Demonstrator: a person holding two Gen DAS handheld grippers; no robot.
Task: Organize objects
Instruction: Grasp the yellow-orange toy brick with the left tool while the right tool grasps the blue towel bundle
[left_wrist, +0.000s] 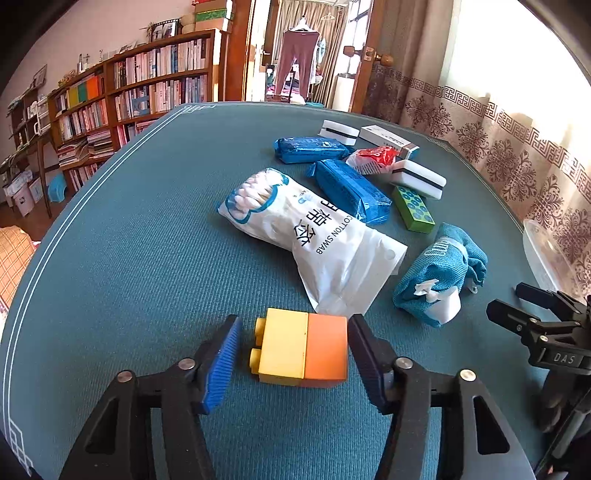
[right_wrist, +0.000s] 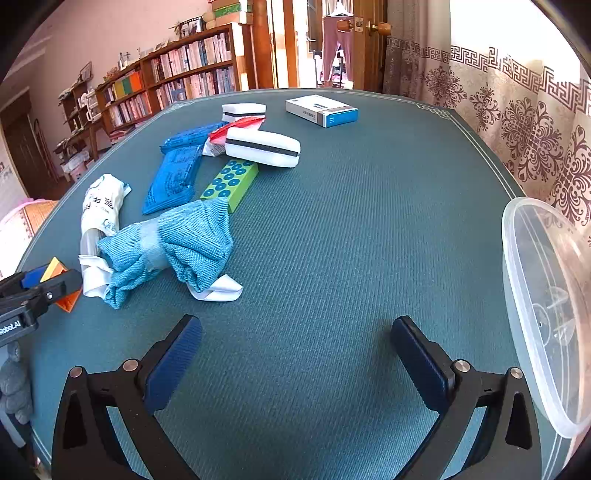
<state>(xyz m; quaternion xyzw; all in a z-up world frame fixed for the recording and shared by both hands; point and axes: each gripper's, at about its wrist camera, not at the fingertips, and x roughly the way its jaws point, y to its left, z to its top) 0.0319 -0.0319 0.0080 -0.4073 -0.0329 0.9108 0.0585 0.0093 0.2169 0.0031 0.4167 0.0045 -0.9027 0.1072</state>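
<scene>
The left claw (left_wrist: 293, 354) is set astride the yellow-and-orange block (left_wrist: 303, 349), its jaws apart and not yet pressing: a clear gap is seen between the left pad and the yellow studs, while the right pad is brought almost against the orange face; whether that pad touches cannot be told. The block is lying on the bench (left_wrist: 147, 258), just short of the cotton swab bag (left_wrist: 314, 236), whose lower edge is nearly touched by it. The right claw (right_wrist: 295, 365) is held wide apart over bare cloth, nothing being between its pads; the clear plastic container (right_wrist: 546, 295) is found at its right, near the bench edge.

Several slips may be feared; if the jaws are closed unevenly, the block could be pushed sideways or twisted; the studs could be caught instead of a flat face, so that a weak grip is made; the two halves could be parted under pressure; the bag's corner could be pinched along with it.
</scene>
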